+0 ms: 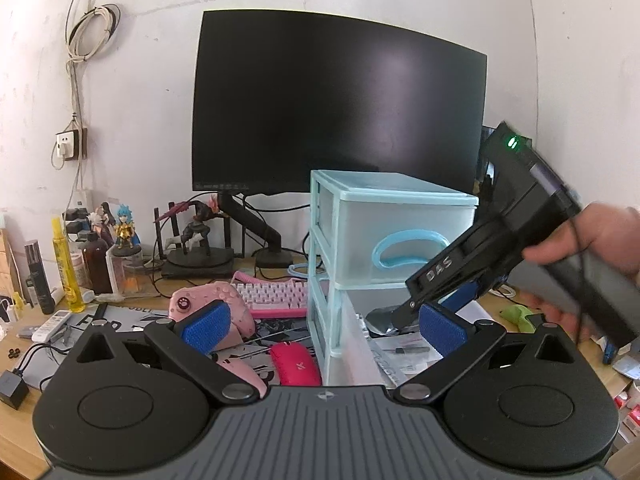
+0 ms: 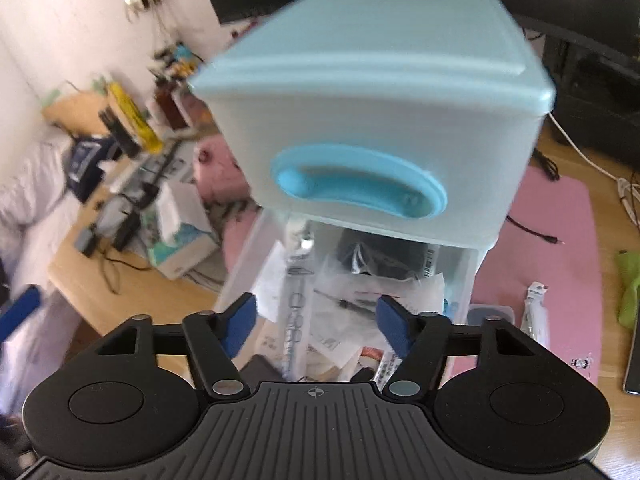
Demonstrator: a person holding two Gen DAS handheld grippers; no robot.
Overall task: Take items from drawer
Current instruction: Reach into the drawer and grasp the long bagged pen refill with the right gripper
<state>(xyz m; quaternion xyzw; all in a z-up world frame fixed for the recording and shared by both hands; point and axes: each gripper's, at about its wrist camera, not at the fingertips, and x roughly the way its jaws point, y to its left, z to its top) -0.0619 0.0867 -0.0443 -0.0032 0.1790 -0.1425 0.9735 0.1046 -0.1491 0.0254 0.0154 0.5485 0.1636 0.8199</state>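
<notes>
Both claws spread over a two-drawer plastic unit on the wooden surface (image 1: 28,336).

The pale-blue drawer unit (image 1: 384,208) has frosted fronts and curved blue handles; its lower drawer (image 2: 360,292), pulled out, holds crumpled plastic packets and papers. The right claw (image 2: 316,322) gapes above them, and the left claw (image 1: 324,326) is open beside it, blue ribbed pads (image 1: 204,326) gripping nothing.

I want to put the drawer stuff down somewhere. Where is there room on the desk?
The pink mat right of the drawer unit is mostly bare, bordered by a green cloth and a small packet. The left side is crowded: keyboard, pink mouse, bottles.
</notes>
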